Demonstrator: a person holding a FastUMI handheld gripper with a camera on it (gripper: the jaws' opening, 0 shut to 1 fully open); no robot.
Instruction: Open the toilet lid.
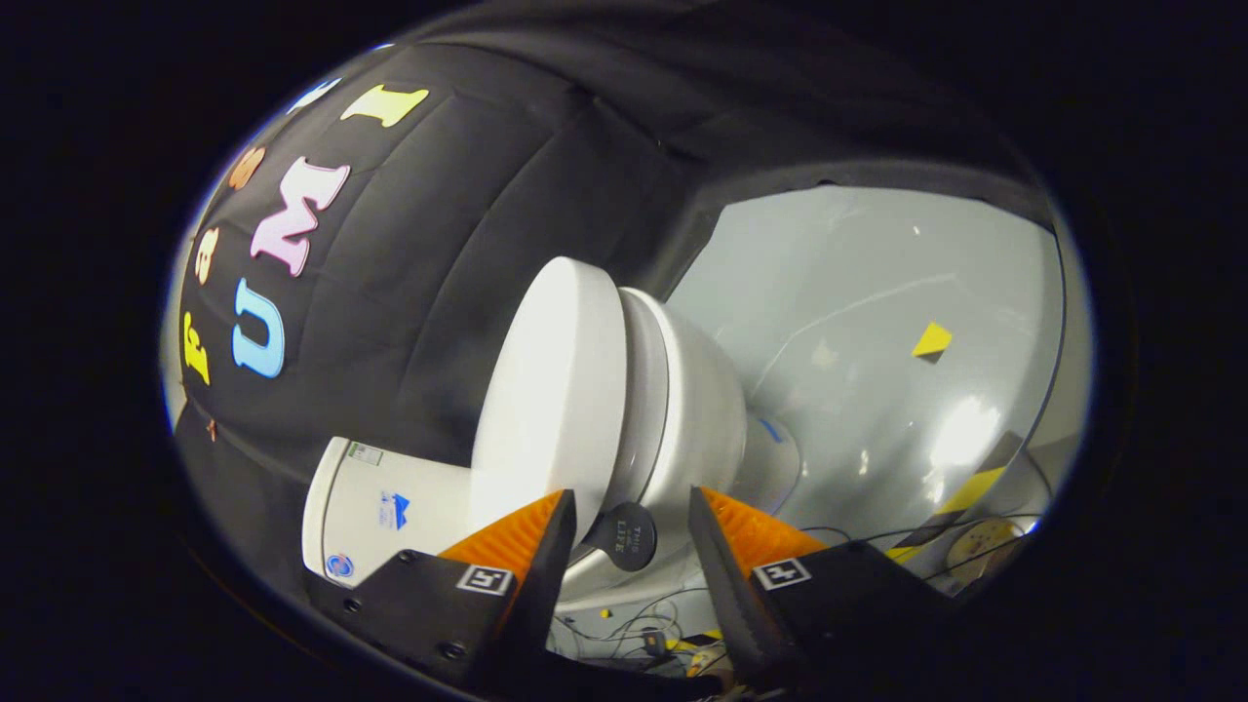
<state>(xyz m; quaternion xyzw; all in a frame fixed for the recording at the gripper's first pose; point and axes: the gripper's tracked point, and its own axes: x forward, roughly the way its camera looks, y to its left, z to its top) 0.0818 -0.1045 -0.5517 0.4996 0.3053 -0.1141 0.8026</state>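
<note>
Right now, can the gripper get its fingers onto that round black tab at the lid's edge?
Probably yes. The gripper is open, and the black tab on the toilet lid sits between the fingers, close to the one beside the lid. Nothing lies between them; whether the tab is deep enough between the pads is unclear.

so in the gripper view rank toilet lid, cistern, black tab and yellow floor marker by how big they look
1. toilet lid
2. cistern, partly hidden
3. black tab, near the open gripper
4. yellow floor marker, farther off, so true size unsure
</note>
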